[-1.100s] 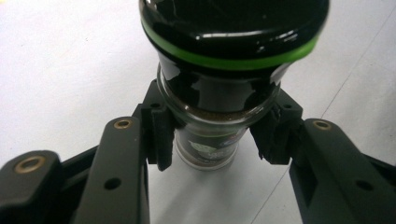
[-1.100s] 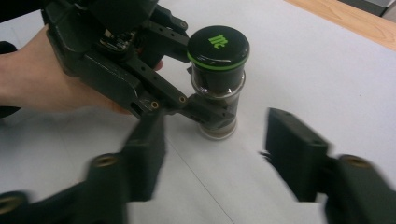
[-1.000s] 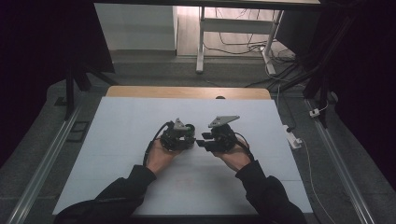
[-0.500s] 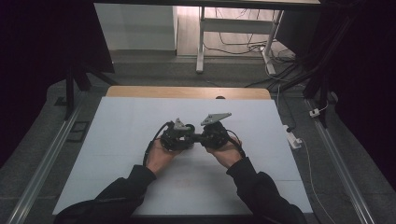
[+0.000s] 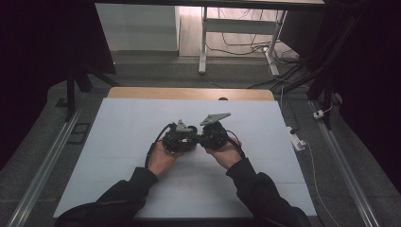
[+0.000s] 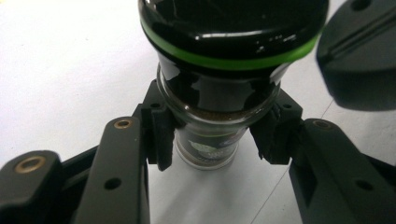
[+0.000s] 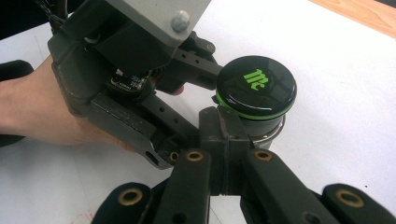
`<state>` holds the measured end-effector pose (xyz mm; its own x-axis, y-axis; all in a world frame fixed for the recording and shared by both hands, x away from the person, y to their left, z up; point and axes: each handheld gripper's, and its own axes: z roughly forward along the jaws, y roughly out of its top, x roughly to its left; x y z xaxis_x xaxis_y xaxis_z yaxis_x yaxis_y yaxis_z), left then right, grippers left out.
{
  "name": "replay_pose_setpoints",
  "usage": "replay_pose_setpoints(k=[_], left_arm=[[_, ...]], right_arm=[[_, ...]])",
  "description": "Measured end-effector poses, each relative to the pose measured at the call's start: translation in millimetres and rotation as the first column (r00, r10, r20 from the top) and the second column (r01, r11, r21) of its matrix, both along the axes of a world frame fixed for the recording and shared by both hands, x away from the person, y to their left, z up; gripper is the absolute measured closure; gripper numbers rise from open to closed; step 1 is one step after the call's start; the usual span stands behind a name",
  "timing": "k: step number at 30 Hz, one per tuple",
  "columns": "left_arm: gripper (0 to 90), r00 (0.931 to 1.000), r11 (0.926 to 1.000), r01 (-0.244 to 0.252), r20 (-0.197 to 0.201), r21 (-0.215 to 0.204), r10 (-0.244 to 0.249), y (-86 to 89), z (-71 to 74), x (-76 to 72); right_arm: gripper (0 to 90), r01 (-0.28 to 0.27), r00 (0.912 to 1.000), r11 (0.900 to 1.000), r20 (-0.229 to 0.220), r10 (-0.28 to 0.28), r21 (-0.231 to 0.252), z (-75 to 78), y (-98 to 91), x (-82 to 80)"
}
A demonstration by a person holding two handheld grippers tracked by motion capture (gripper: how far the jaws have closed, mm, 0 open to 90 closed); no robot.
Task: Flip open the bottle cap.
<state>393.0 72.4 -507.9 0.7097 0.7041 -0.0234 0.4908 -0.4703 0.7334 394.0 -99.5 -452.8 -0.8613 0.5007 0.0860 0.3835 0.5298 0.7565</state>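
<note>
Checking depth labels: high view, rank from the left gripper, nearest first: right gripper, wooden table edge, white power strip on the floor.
1. right gripper: directly beside it, jaws almost meeting.
2. wooden table edge: far side of the table.
3. white power strip: on the floor, off the right side.

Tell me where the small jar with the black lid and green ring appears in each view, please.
High view: hidden between the two grippers at the table's middle; the jar itself cannot be made out.
Left gripper view: the jar fills the top centre, its glass neck clamped between the jaws.
Right gripper view: right of centre, lid up, just past the shut jaws.
Shared landmark: the left gripper around the jar, on the white table.
</note>
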Motion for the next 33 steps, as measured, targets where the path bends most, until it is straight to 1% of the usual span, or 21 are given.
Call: replay_pose_setpoints(k=[2, 5, 7, 8, 10, 15, 16, 23, 27, 33], left_arm=[[53.5, 1.0000, 1.0000, 0.000, 0.002, 0.003, 0.000, -0.3, 0.1, -0.2], [53.5, 1.0000, 1.0000, -0.005, -0.001, -0.004, 0.005, -0.4, -0.1, -0.1], [53.5, 1.0000, 1.0000, -0.005, 0.000, -0.004, 0.005, -0.4, -0.2, 0.0], [53.6, 1.0000, 1.0000, -0.001, 0.005, 0.008, 0.001, -0.7, 0.1, -0.6], [53.6, 1.0000, 1.0000, -0.002, 0.006, 0.007, 0.002, -0.9, 0.1, -0.7], [53.6, 1.0000, 1.0000, -0.006, 0.000, -0.003, 0.006, -0.5, -0.2, -0.1], [53.5, 1.0000, 1.0000, 0.002, -0.001, 0.007, -0.002, 0.0, 0.2, 0.0], [53.5, 1.0000, 0.9999, -0.007, 0.000, -0.009, 0.007, -0.3, -0.6, 0.0], [53.5, 1.0000, 1.0000, -0.001, 0.000, -0.002, 0.001, 0.1, -0.4, 0.0], [53.5, 1.0000, 1.0000, -0.001, -0.001, -0.004, 0.001, -0.1, -0.3, 0.4]], right_arm=[[89.8, 0.000, 1.0000, 1.0000, -0.005, 0.000, -0.009, -0.9, 0.9, 0.2], [89.9, 0.002, 1.0000, 1.0000, -0.009, -0.002, -0.002, -1.6, 1.2, 0.5], [89.9, 0.006, 1.0000, 1.0000, 0.003, -0.006, -0.007, -1.1, 1.9, -0.2], [89.9, 0.013, 0.9999, 0.9999, 0.010, -0.014, 0.008, -0.1, 1.4, -0.4], [89.9, 0.025, 0.9995, 0.9995, 0.017, -0.025, 0.020, 3.0, 0.8, 0.6], [89.9, 0.032, 0.9994, 0.9991, 0.010, -0.032, 0.029, 4.3, 0.2, 2.1], [89.9, 0.033, 0.9993, 0.9990, 0.018, -0.033, 0.030, 4.8, 0.1, 2.3], [89.9, 0.044, 0.9987, 0.9983, 0.026, -0.045, 0.040, 7.8, -0.3, 3.6], [89.9, 0.047, 0.9982, 0.9979, 0.036, -0.048, 0.044, 9.9, -0.5, 5.2], [89.9, 0.056, 0.9974, 0.9974, 0.044, -0.058, 0.046, 13.2, -0.7, 7.8]])
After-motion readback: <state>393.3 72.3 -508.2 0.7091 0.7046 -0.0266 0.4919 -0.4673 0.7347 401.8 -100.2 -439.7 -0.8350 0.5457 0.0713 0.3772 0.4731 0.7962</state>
